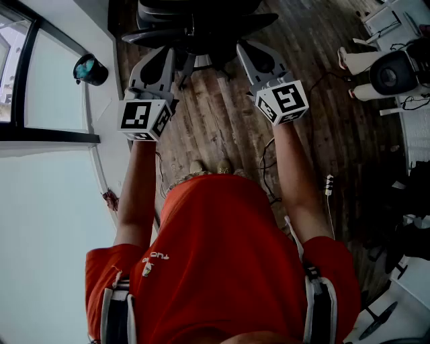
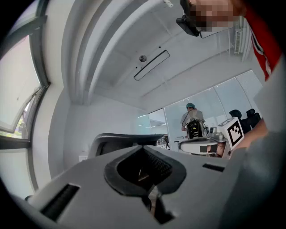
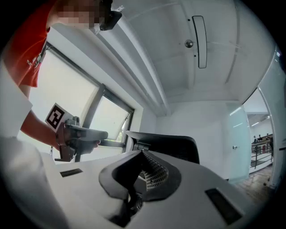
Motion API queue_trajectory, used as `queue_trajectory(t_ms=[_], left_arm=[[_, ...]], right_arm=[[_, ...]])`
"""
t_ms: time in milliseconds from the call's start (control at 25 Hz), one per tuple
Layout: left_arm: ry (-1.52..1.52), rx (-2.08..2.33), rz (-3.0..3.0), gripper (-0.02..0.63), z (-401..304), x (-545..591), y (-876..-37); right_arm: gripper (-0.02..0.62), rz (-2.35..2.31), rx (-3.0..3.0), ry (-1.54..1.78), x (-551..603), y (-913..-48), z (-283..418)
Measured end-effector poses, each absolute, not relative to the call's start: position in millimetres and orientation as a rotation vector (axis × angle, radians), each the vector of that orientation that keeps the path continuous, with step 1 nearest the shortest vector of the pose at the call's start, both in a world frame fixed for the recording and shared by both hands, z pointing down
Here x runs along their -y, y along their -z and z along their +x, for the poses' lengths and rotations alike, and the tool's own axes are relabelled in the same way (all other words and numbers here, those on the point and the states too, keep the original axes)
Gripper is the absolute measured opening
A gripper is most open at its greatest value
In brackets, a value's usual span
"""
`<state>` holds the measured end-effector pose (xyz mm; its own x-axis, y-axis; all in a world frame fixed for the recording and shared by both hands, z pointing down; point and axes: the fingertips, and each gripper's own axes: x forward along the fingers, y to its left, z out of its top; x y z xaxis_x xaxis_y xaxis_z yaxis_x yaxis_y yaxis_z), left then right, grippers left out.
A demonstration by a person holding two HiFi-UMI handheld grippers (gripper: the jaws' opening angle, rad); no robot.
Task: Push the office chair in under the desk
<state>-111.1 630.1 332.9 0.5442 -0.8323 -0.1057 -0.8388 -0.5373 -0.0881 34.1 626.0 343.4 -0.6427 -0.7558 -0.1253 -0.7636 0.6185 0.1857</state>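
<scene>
The black office chair [image 1: 195,20] stands at the top of the head view, on the wooden floor in front of me. My left gripper [image 1: 161,62] points at its left side, jaws shut and empty. My right gripper [image 1: 257,59] points at its right side, also shut with nothing held. Both tips are close to the chair; contact cannot be told. In the left gripper view the chair's dark back [image 2: 127,139] rises just beyond the closed jaws [image 2: 144,152]. The right gripper view shows the chair back [image 3: 172,146] behind its closed jaws [image 3: 142,156]. I cannot make out the desk.
A window wall [image 1: 40,134] runs along the left, with a round black object [image 1: 91,70] at its foot. Cables [image 1: 269,161] and a power strip [image 1: 328,184] lie on the floor. White equipment [image 1: 393,70] stands at right. A person [image 2: 192,120] stands far off behind glass.
</scene>
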Motion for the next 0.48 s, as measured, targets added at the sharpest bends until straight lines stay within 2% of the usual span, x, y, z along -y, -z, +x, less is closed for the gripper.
queue_trajectory(t_ms=[480], left_arm=[[0.031,-1.461,-2.570,0.009,-99,-621,-336]], right_arm=[[0.026,-1.247,-2.877,-0.457,-616,-340,61]])
